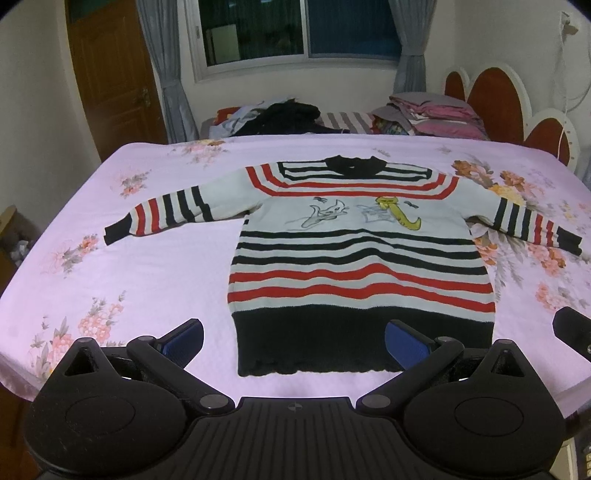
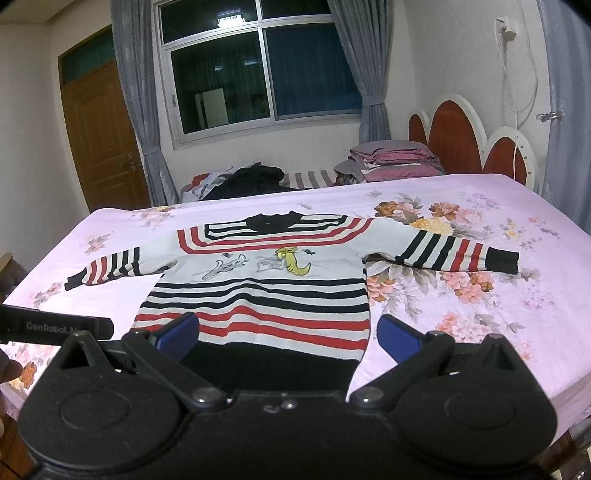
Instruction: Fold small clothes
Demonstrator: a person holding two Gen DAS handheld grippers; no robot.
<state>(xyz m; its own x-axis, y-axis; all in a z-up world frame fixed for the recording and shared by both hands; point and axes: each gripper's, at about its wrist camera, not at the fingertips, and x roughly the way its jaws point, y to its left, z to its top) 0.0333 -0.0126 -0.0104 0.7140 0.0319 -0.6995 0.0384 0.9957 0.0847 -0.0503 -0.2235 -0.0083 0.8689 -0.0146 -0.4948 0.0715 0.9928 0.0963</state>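
Sweater (image 1: 354,254) lies flat, unfolded, hem at the bed's (image 1: 155,280) near edge; my left gripper (image 1: 293,341) and right gripper (image 2: 288,334) both gape empty, every fold left.

Dim indoor light falls from above; a ceiling lamp's reflection (image 2: 231,19) shows in the dark window (image 2: 258,74). The sheet (image 1: 155,266) ahead of the claws washes out to pale pink glare. Colours carry a cool, purplish cast. Fisheye bending curves the door (image 1: 110,74) and walls; corners vignette black. Focus is soft throughout.
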